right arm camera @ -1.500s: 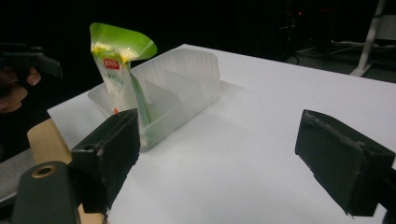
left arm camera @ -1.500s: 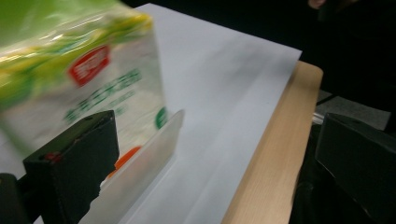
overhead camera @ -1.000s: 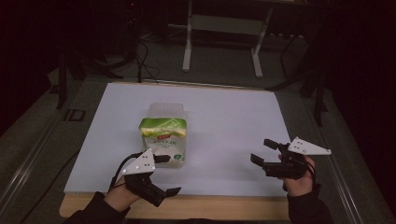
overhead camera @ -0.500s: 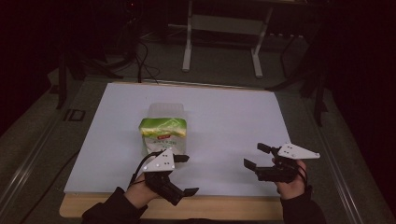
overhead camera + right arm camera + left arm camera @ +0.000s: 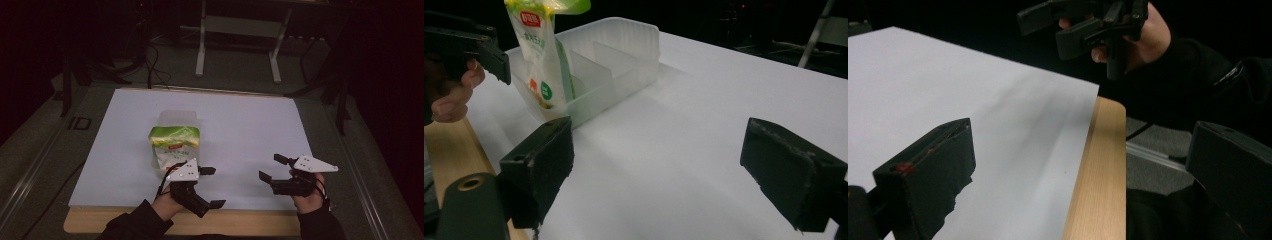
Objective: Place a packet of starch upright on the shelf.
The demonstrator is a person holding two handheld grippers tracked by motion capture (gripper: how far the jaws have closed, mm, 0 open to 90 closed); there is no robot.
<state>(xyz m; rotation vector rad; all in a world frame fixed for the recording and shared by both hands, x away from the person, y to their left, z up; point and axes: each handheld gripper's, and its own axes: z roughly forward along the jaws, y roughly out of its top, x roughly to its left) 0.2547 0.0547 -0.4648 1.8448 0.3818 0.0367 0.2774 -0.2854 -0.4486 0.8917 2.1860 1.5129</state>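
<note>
Currently, the green-and-white pouch (image 5: 174, 145) stands upright in the near end of the clear plastic bin (image 5: 179, 119), left of centre on the white sheet (image 5: 250, 130). The left gripper (image 5: 212, 187) sits just near the pouch, jaws released and empty. The right gripper (image 5: 272, 167), well apart at the near right, is likewise spread and empty.
</note>
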